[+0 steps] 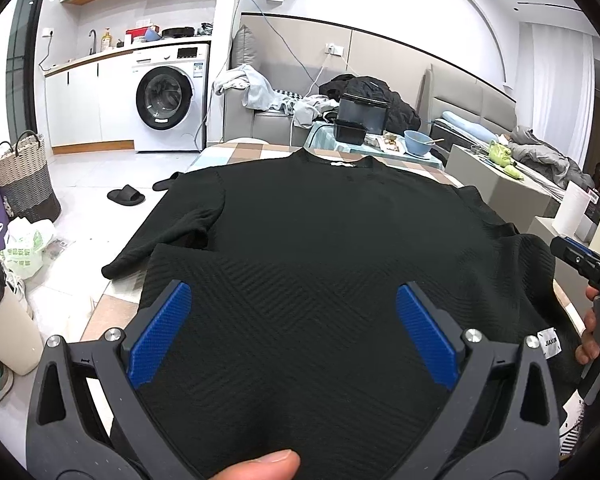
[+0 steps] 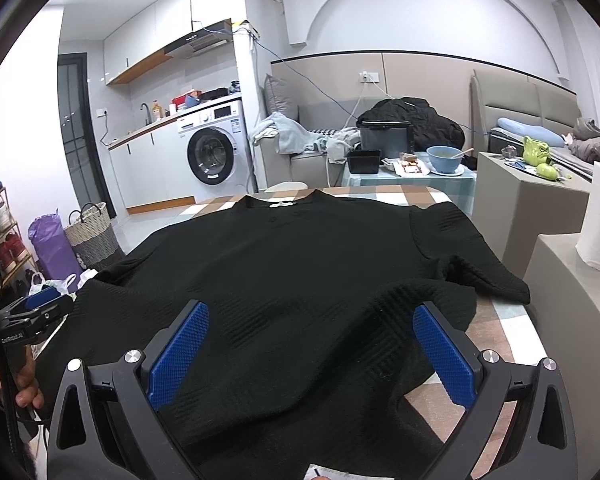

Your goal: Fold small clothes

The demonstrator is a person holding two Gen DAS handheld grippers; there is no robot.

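A: Where is the black textured knit short-sleeved shirt (image 1: 320,232)?

B: Spread flat on the table with the brown, white and pale blue checked cloth (image 2: 384,193), collar at twelve o'clock, hem at six o'clock nearest the cameras. In the left wrist view one sleeve (image 1: 168,236) lies out toward nine o'clock; in the right wrist view the other sleeve (image 2: 472,256) lies toward three o'clock.

A: And the left gripper (image 1: 294,312)?

B: Its jaws stand wide apart over the hem, nothing pinched between the blue pads (image 1: 160,332).

A: The right gripper (image 2: 312,336)?

B: The same: jaws spread fully over the lower cloth, empty. A white label (image 1: 548,342) shows at the shirt's edge at four o'clock.
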